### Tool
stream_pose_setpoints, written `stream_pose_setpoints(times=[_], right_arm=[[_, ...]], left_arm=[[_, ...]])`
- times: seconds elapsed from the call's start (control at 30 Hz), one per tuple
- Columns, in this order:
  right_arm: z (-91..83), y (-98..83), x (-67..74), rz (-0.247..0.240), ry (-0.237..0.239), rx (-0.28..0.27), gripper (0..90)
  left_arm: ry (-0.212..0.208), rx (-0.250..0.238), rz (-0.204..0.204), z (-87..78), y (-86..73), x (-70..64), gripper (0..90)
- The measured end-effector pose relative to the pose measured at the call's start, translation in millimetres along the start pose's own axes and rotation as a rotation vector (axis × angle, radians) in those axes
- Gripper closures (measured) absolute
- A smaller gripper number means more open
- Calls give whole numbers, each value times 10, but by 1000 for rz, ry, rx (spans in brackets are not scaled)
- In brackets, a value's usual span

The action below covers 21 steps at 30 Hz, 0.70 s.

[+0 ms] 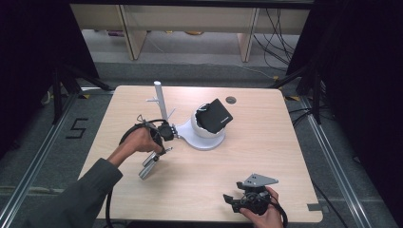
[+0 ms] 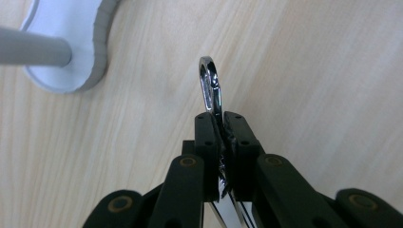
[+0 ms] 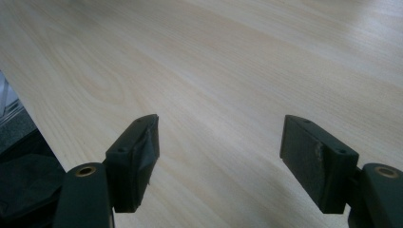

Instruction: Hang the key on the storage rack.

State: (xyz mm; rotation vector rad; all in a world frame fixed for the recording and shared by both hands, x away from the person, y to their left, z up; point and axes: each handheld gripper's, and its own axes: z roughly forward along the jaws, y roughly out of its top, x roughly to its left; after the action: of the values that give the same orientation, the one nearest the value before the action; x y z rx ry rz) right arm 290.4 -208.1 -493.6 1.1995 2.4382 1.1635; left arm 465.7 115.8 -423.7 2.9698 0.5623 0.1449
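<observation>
My left gripper [image 2: 222, 124] is shut on a slim chrome tool [image 2: 209, 80], whose rounded loop end sticks out past the fingertips just above the wooden table [image 1: 266, 142]. In the high view the left gripper [image 1: 166, 133] sits beside the flat base [image 1: 199, 141] of a white stand. The stand's base [image 2: 71, 42] and its grey pole [image 2: 33, 50] lie at the upper left of the left gripper view. My right gripper [image 1: 232, 201] rests near the table's front edge. In the right gripper view the right gripper [image 3: 219, 142] is open over bare wood, with nothing between its jaws.
The white stand has an upright pole [image 1: 160, 99] with small pegs and a rounded white holder [image 1: 202, 127] carrying a black boxy object [image 1: 217, 115]. A round cable hole [image 1: 231, 99] sits near the table's far edge. Dark frames and cables surround the table.
</observation>
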Motion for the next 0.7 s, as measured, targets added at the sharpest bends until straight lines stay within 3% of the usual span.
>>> stream_pose_setpoints(times=[0.1, 0.13, 0.2, 0.43, 0.47, 0.5, 0.53, 0.6, 0.7], right_arm=[[0, 2, 1, 2, 0, -5, 303], [-3, 0, 27, 31, 3, 4, 303], [3, 1, 1, 3, -1, -1, 303], [4, 2, 1, 5, 1, -1, 303], [-4, 1, 28, 32, 3, 4, 303], [0, 3, 12, 10, 1, -4, 303], [-4, 1, 30, 31, 3, 5, 303], [0, 3, 2, 4, -2, -1, 303], [-6, 7, 1, 14, 4, -1, 303]], left_arm=[[16, -9, -12, -158, -65, 44, 844], [26, -16, -15, -210, -87, 54, 844], [33, -18, -18, -322, -138, 80, 844], [65, -25, -65, -667, -374, 191, 844], [64, -21, -70, -700, -397, 202, 844], [74, -23, -72, -736, -428, 218, 844], [76, -17, -76, -773, -455, 235, 844], [104, -21, -91, -857, -496, 264, 844], [119, -36, -107, -994, -537, 319, 844]])
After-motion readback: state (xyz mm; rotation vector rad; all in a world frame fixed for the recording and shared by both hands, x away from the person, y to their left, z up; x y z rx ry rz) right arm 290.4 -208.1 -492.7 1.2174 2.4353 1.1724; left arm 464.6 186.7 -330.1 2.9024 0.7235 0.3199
